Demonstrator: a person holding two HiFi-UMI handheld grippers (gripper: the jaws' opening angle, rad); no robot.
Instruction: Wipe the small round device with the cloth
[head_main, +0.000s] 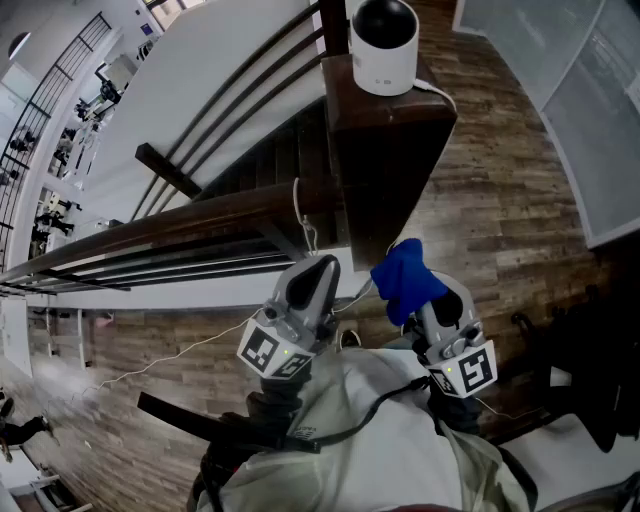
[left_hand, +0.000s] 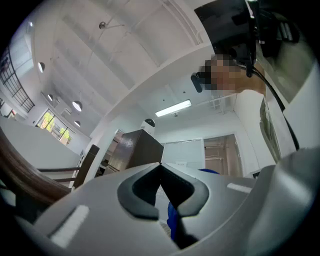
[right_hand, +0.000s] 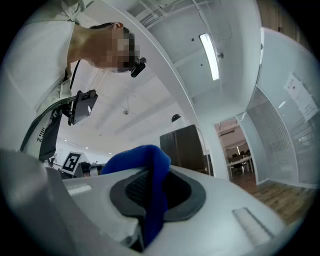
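The small round device (head_main: 384, 42), white with a black face, stands on top of a dark wooden post (head_main: 388, 150) at the top of the head view; it shows tiny in the left gripper view (left_hand: 149, 123) and the right gripper view (right_hand: 176, 118). My right gripper (head_main: 413, 283) is shut on a blue cloth (head_main: 407, 280), which bunches between its jaws (right_hand: 150, 195). My left gripper (head_main: 322, 270) is shut with nothing in it, beside the right one. Both point up, held low in front of the post.
A dark wooden handrail (head_main: 170, 222) runs left from the post above a stairwell. A white cable (head_main: 436, 92) leaves the device and hangs down the post. Wood-plank floor (head_main: 500, 200) lies right of the post, with a glass partition (head_main: 590, 110) beyond.
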